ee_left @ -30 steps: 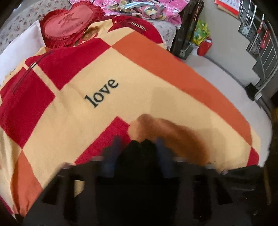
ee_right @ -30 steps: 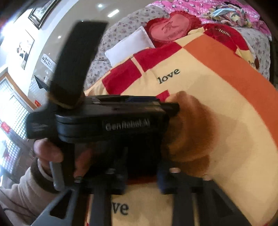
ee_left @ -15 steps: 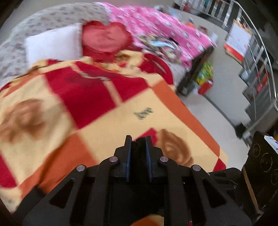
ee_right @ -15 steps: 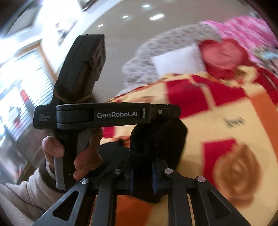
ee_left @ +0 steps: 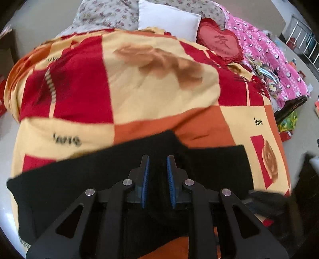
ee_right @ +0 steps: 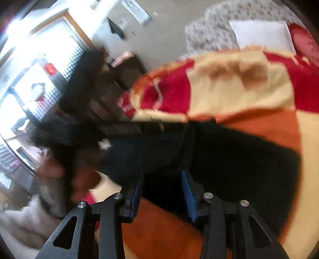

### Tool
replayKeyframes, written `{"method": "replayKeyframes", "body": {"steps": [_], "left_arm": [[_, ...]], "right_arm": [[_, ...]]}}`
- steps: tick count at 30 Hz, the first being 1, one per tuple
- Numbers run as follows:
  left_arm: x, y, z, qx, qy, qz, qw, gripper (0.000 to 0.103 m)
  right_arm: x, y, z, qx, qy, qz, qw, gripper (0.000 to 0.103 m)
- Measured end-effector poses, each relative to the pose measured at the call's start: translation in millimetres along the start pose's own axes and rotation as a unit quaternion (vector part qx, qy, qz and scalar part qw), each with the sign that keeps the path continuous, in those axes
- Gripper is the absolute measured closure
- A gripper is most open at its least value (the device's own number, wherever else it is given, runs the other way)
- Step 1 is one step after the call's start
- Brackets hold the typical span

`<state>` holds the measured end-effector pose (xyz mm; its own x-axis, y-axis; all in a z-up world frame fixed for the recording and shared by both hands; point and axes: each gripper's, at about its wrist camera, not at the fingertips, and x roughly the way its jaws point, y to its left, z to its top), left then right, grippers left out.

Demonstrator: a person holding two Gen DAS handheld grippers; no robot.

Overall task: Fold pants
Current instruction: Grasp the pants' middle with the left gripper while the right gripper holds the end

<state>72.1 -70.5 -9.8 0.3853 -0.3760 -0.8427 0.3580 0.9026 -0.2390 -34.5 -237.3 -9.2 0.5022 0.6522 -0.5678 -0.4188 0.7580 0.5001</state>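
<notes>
A checkered blanket [ee_left: 159, 85] covers the bed; black pants [ee_left: 215, 165] lie along its near edge. The left gripper [ee_left: 157, 171] shows a gap, gripping nothing; the right gripper [ee_right: 162, 185] is opening over the pants.

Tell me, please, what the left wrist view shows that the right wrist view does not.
Only the left wrist view shows the pink quilt and a metal railing. Only the right wrist view shows the bright window and the person's pale sleeve. Both show the black pants lying on the patchwork blanket, with the white pillow behind.
</notes>
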Motion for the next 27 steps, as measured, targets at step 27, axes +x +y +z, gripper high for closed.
{"method": "replayKeyframes", "body": {"steps": [27], "left_arm": [[24.6, -50.7, -38.8, -0.007, 0.022, -0.018, 0.9996, 0.075]], "right_arm": [[-44.5, -78.3, -17.3, 0.064, -0.016, -0.187, 0.980, 0.082]]}}
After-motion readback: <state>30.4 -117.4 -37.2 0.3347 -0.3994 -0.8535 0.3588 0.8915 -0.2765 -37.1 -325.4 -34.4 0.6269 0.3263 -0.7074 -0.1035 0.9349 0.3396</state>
